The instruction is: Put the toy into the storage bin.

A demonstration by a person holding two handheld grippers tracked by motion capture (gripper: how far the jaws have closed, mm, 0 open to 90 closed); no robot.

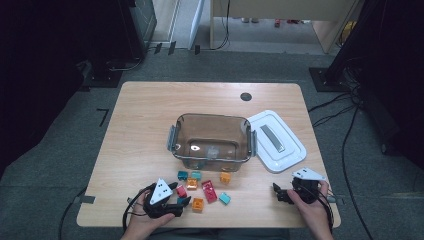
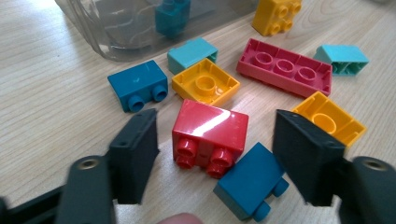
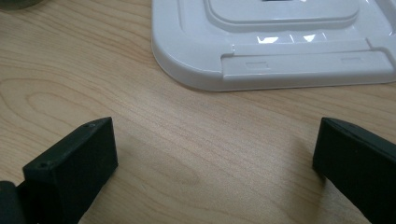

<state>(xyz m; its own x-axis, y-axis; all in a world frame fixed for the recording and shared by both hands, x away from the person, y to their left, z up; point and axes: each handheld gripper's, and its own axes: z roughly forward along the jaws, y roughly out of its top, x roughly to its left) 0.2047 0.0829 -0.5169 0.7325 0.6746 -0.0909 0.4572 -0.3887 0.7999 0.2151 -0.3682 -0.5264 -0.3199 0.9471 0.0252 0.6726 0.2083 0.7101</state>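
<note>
The red brick (image 2: 210,133) is a short, glossy block lying on its side on the wooden table (image 1: 140,125), so that its four round studs face the left gripper (image 2: 215,154); a bright glare runs across its upturned smooth face. It sits between the two black jaws, which stand apart on either side of it with a gap at each flank, pressing on nothing. From the high view the same brick (image 1: 181,191) lies at the near edge of the scatter of blocks, just in front of the left gripper (image 1: 182,199).

Touching its lower corner is a dark blue brick (image 2: 250,184), also on its side. Just behind it rests an orange square brick (image 2: 205,86), hollow side up, with another dark blue brick (image 2: 139,85) to one side and a teal brick (image 2: 192,53) beyond. A long pink brick (image 2: 285,67) lies hollow side up farther off.

Behind the scatter stands a clear brown tub (image 1: 212,145), a white lid (image 1: 277,142) beside it. The right gripper (image 3: 215,154) rests near that lid (image 3: 280,42), jaws wide apart over bare wood.
</note>
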